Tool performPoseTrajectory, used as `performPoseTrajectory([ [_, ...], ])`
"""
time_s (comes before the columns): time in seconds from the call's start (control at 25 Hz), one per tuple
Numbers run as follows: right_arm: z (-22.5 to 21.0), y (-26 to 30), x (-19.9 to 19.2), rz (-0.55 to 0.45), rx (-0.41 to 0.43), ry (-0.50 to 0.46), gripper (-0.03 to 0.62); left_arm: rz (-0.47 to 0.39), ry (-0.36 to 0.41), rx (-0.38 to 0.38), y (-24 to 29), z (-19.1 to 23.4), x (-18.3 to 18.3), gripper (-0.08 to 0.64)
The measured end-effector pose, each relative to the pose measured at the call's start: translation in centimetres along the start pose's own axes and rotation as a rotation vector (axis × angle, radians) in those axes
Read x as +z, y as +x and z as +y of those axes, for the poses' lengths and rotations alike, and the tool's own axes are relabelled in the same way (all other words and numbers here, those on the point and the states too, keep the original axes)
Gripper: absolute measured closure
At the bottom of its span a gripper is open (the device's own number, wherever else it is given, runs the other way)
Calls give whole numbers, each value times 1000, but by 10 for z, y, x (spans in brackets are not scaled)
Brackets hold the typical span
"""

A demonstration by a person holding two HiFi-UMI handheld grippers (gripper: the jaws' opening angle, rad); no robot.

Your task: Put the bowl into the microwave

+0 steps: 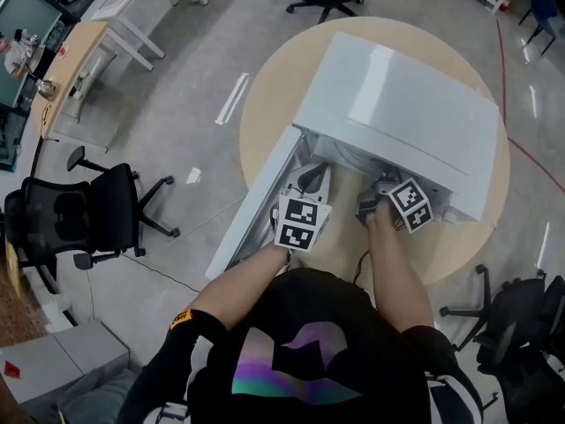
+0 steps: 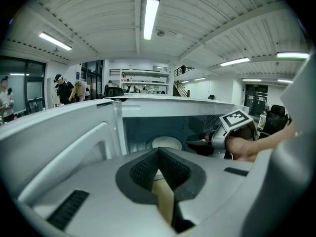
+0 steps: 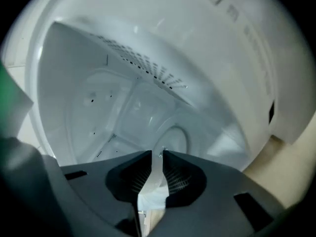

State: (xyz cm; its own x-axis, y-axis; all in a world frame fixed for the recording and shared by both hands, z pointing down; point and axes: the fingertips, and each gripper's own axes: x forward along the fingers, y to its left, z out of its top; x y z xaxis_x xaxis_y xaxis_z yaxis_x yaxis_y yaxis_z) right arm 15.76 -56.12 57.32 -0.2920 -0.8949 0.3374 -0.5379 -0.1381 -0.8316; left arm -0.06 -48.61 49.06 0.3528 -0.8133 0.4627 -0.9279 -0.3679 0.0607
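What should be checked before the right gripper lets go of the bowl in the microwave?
1. Microwave door swung wide open: ok.
2. Bowl inside the microwave: ok.
3. Right gripper clamped on the bowl's rim: ok.
4. Bowl set down on the microwave's floor, not hanging: cannot tell.
5. Left gripper shut, empty and outside the microwave: ok.
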Motion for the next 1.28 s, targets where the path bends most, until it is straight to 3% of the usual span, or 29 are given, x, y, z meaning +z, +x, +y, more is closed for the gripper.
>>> performPoseTrajectory([
  [0.12, 2, -23, -2, -6, -20, -50, 532, -28, -5, -14, -11, -5, 5, 512],
  [0.4, 24, -81, -27, 8, -14, -276, 532, -77, -10, -83, -41, -30, 0, 512],
  [0.96, 35, -172, -77, -4, 1, -439, 534, -98, 14, -149, -109, -51, -33, 512],
  [1.28, 51, -213, -100, 3, 13, -560, 534, -125, 75, -204, -149, -67, -41, 512],
])
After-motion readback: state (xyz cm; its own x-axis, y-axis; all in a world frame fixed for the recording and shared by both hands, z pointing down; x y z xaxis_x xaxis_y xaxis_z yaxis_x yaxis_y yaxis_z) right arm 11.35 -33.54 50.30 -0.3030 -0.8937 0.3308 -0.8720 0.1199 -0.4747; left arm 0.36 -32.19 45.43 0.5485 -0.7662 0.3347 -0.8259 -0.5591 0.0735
